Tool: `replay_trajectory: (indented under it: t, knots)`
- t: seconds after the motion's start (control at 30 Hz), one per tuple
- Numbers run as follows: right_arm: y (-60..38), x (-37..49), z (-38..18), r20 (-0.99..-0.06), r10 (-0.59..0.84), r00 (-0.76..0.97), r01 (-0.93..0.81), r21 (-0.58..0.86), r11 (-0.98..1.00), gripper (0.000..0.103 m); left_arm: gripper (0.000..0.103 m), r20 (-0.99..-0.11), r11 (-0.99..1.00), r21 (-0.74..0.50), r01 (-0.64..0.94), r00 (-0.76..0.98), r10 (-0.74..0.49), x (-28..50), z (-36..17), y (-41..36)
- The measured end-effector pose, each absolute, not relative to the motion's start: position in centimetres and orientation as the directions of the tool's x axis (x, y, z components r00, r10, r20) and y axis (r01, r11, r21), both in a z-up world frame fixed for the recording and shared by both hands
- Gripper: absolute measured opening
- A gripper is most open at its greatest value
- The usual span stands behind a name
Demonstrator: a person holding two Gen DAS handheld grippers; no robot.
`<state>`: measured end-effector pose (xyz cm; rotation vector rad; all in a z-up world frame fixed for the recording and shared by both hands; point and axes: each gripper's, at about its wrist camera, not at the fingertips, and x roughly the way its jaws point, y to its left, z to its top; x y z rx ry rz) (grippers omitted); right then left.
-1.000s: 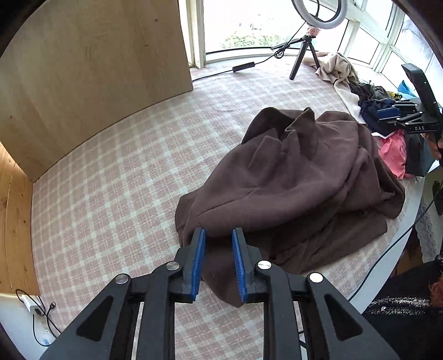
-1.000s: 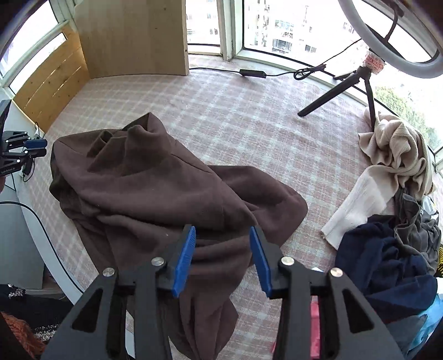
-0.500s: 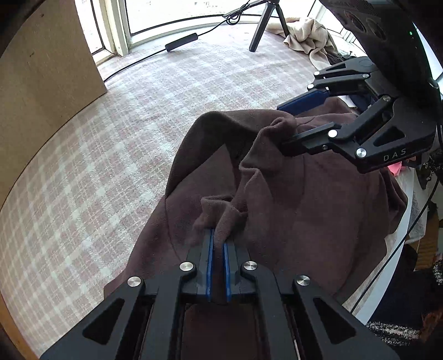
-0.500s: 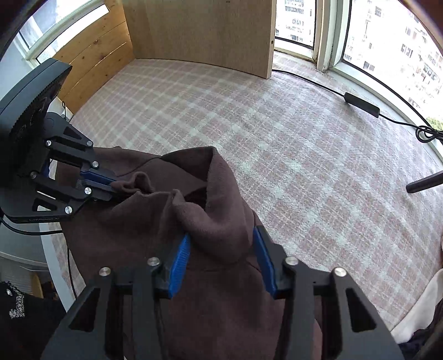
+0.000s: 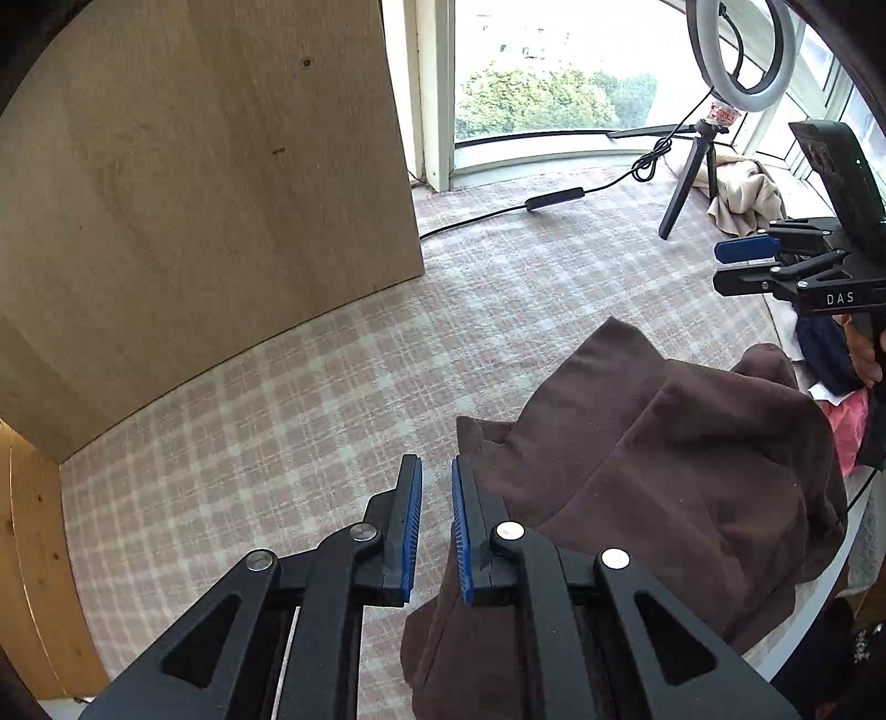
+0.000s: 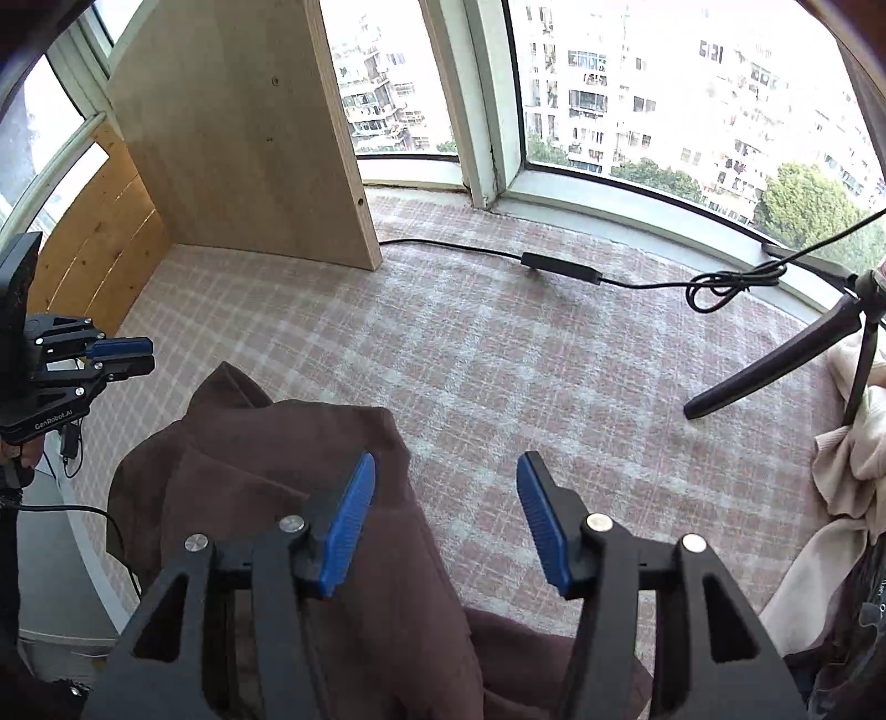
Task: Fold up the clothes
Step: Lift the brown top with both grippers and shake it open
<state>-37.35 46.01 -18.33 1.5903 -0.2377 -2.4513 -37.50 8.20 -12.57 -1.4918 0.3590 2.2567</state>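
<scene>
Left tongs (image 5: pixel 436 531) narrowly parted, right tongs (image 6: pixel 446 520) wide; both empty. Garment (image 5: pixel 664 471) bunched at bench's (image 5: pixel 332 399) near edge. Risk: overhang may drag it off.

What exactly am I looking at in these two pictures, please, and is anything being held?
There is no robot here: a person holds a two-fingered tool in each hand, and each carries a wide-angle camera looking along its fingers. One picture is from the left tool, the other from the right tool. Both are open and hold nothing. Below them a crumpled brown garment lies on a checked cloth. A ring light on a tripod and a pile of other clothes stand further back.
</scene>
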Motion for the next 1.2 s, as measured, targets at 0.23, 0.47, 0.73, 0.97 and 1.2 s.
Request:
replay_trajectory:
  t: [0.23,0.47,0.73,0.97,1.2]
  knots:
    - [48.5,-29.1,-21.5,-0.882,-0.35,-0.316,0.11,0.332,-0.937,0.058,0.048,-0.939,-0.872,-0.071,-0.485,-0.262,0.222,-31.1,-13.7,3.1]
    - [47.7,-29.3,-24.0,-0.885,-0.389,-0.255,0.124,0.369,-0.921,0.058,0.048,-0.968,-0.864,-0.128,-0.487,-0.128,0.215,-31.6,-19.5,3.6]
    - [46.6,-30.1,-25.5,-0.882,-0.409,-0.233,0.145,0.384,-0.912,0.031,0.008,-0.946,-0.851,-0.249,-0.463,-0.072,0.316,-30.6,-20.5,3.7]
    - [46.3,-26.3,-19.3,-0.856,-0.321,-0.406,0.148,0.285,-0.947,0.005,0.006,-0.923,-0.85,-0.186,-0.493,-0.209,0.323,-27.9,-15.4,3.8]
    - [45.4,-19.4,-3.9,-0.715,-0.075,-0.695,0.053,0.053,-0.997,0.004,0.006,-0.81,-0.807,-0.047,-0.589,-0.451,0.376,-26.0,-1.0,3.7]
